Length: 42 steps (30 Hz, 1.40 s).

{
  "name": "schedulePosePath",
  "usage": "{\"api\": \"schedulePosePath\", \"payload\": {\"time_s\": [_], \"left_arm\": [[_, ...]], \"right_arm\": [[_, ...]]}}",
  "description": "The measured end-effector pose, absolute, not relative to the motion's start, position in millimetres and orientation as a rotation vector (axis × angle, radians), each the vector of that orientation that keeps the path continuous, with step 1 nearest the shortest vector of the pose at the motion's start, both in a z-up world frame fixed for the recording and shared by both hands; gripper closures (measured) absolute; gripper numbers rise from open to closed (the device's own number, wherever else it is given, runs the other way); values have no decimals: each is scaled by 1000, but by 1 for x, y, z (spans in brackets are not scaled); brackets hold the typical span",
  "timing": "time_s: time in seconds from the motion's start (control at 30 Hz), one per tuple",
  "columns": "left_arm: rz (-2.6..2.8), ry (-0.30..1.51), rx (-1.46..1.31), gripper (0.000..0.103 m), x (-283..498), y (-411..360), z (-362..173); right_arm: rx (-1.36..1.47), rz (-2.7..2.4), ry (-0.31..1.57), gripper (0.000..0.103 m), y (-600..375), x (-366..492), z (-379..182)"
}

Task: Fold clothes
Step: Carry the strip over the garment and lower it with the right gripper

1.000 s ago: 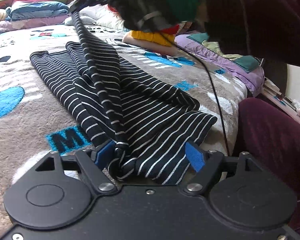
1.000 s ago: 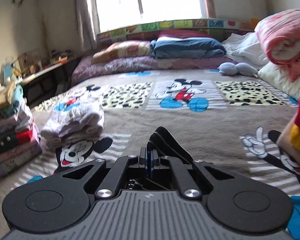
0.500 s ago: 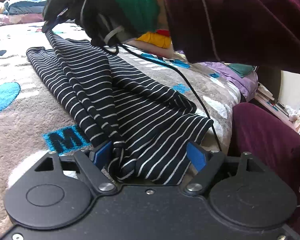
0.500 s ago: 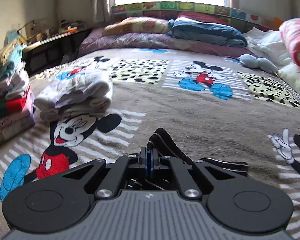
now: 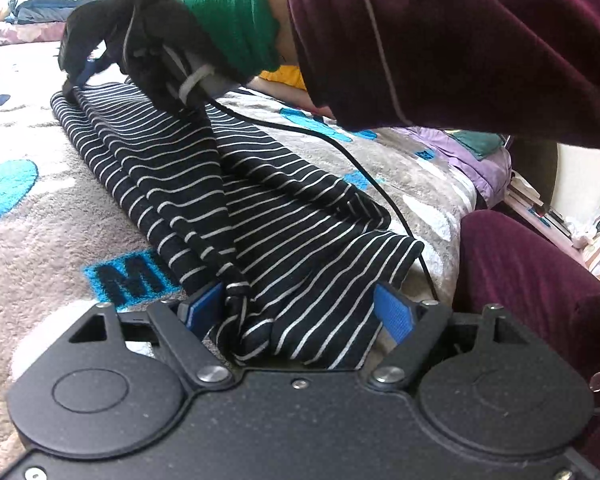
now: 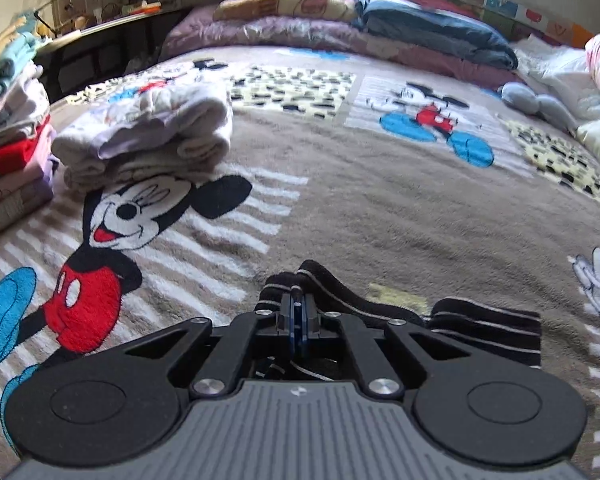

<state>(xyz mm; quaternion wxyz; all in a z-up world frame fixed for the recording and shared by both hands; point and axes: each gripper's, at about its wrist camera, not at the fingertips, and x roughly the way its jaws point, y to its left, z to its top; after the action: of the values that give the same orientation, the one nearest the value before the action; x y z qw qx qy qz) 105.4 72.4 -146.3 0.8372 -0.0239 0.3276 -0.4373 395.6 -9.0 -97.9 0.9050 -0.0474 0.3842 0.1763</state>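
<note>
A black garment with thin white stripes lies lengthwise on the bed blanket, folded into a long band. My left gripper is open, its blue pads standing either side of the garment's near end, which lies bunched between them. My right gripper is shut on the garment's far end and holds it down at the blanket; it also shows in the left wrist view, held by a black-gloved hand.
A Mickey Mouse blanket covers the bed. A folded white pile and a stack of folded clothes lie at the left. Pillows and quilts line the head. The person's maroon sleeve and knee are close by.
My right gripper has carried the garment's far end down from the air onto the blanket, laying the fold flat. The left gripper has stayed open at the near end.
</note>
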Motion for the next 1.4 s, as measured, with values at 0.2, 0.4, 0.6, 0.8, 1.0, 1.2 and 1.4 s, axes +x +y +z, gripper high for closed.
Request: {"api": "schedulePosePath", "payload": {"time_s": [0.2,0.4,0.6,0.8,1.0,1.2,1.4], "left_arm": [[-927,694,-50,22,105,73,-147],[-923,695,-45,21,104,71,-146],[-913,697,-44,20,103,70,-145],[-904,704,-90,20,104,74,-144],[-900,704,-93,20,104,73,-145],[-917,707,-100,19,109,75,-146],[-932,706,-108,19,112,76,-146]], "right_arm": [[60,418,685,87,-37,391,-60],[36,414,631,87,-83,354,-51],[41,398,683,83,-117,329,-70],[73,402,747,72,-120,333,-90],[-36,454,736,67,-85,355,-87],[-88,486,742,59,-50,380,-87],[-138,475,791,60,-23,395,-96]]}}
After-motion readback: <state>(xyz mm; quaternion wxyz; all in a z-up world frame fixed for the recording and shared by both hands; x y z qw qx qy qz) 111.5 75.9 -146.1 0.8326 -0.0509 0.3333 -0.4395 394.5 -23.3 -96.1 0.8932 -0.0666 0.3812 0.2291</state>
